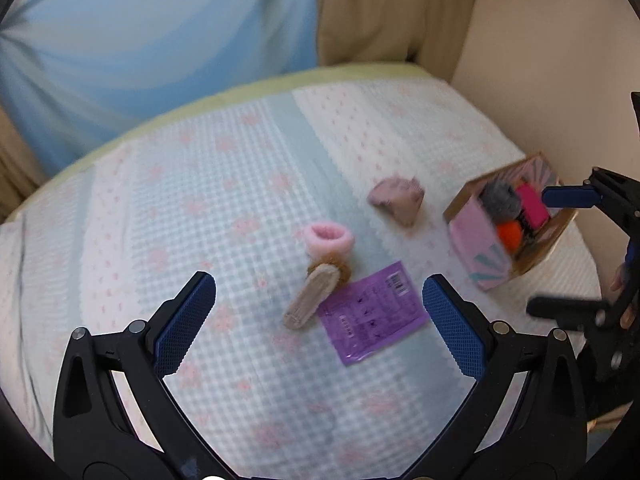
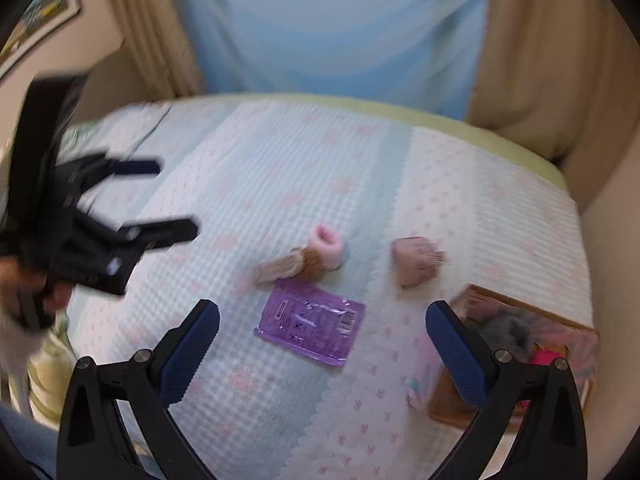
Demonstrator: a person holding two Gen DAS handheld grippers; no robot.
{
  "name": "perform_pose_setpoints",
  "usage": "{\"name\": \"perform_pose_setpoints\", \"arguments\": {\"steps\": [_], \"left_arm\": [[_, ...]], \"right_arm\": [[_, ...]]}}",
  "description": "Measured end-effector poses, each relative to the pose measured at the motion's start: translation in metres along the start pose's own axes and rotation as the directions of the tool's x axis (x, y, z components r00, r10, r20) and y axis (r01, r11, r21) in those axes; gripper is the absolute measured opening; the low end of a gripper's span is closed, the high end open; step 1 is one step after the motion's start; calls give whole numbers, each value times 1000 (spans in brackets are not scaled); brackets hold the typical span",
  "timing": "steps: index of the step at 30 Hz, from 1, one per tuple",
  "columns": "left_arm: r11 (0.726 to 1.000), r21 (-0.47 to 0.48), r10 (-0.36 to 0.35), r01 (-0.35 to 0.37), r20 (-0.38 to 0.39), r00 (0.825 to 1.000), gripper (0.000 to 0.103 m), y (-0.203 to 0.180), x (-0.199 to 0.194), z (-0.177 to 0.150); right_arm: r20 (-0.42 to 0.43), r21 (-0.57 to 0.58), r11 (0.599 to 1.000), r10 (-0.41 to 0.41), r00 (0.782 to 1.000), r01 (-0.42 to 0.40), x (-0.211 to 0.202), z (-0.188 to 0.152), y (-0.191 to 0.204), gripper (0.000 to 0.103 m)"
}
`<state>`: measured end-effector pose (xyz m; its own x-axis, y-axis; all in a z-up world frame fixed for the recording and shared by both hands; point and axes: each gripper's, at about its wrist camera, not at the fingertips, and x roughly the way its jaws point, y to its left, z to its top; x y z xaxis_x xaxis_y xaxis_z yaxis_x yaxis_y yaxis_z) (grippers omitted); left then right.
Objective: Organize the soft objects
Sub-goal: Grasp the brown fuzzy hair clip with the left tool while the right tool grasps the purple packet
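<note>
On the bed lie a pink fuzzy roll [image 1: 329,237] [image 2: 325,245], a beige and brown soft piece [image 1: 316,292] [image 2: 289,267], a purple flat packet [image 1: 372,312] [image 2: 311,322] and a mauve bundle [image 1: 397,199] [image 2: 418,261]. A cardboard box [image 1: 476,240] [image 2: 448,400] at the right holds grey, pink and orange soft items. My left gripper [image 1: 319,295] [image 2: 168,200] hangs open above the beige piece and packet. My right gripper [image 2: 322,325] [image 1: 560,248] is open and empty, its right finger in front of the box.
The bedspread [image 1: 224,184] [image 2: 280,184] is pale blue and white with pink flowers. Blue and tan curtains [image 1: 168,40] [image 2: 340,28] hang behind the bed. A wall [image 1: 540,60] runs along the right side. A person's hand [image 2: 16,280] grips the left tool.
</note>
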<state>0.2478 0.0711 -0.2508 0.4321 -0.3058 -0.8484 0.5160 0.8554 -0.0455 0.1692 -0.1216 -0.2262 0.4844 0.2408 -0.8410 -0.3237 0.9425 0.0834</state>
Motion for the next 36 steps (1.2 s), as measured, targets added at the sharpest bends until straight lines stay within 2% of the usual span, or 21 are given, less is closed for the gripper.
{"name": "perform_pose_setpoints", "arguments": {"steps": [6, 9, 13, 15, 20, 24, 26, 28, 31, 32, 33, 34, 36], "left_arm": [[997, 41, -54, 58, -93, 994, 103, 16, 72, -5], [996, 40, -68, 74, -140, 988, 103, 16, 106, -7], [994, 55, -87, 99, -189, 978, 102, 15, 149, -10], [992, 78, -87, 104, -205, 975, 101, 12, 165, -12], [986, 103, -101, 132, -263, 960, 85, 7, 209, -16], [983, 99, -119, 154, -289, 950, 79, 8, 234, -21], [981, 84, -144, 176, -296, 944, 77, 9, 240, -23], [978, 75, -166, 197, -302, 939, 69, 9, 246, -26], [973, 79, -182, 216, -311, 933, 59, 7, 253, -29], [972, 87, -183, 219, -308, 934, 54, 5, 253, -29], [969, 91, -191, 229, -309, 932, 45, 4, 252, -28], [966, 88, -204, 242, -312, 928, 41, 4, 252, -27], [966, 84, -208, 245, -315, 926, 40, 3, 251, -26]], "right_arm": [[-110, -190, 977, 76, 991, -96, 77, -9, 13, 103], [-172, -320, 938, 80, 982, -133, 119, -19, 18, 103], [-242, -412, 894, 77, 967, -174, 159, -28, 18, 103], [-271, -471, 860, 70, 960, -196, 179, -33, 20, 103], [-344, -609, 745, 58, 937, -270, 224, -49, 26, 103], [-389, -654, 682, 69, 919, -328, 248, -60, 28, 103], [-406, -662, 660, 81, 910, -355, 257, -65, 28, 103], [-421, -664, 649, 84, 903, -370, 265, -68, 30, 103], [-396, -709, 605, 84, 914, -362, 268, -75, 35, 103], [-400, -711, 601, 82, 913, -365, 269, -76, 37, 103], [-404, -705, 605, 84, 911, -369, 271, -76, 37, 103], [-407, -702, 606, 90, 909, -374, 272, -76, 36, 102], [-402, -705, 607, 86, 912, -367, 275, -74, 35, 97]]}}
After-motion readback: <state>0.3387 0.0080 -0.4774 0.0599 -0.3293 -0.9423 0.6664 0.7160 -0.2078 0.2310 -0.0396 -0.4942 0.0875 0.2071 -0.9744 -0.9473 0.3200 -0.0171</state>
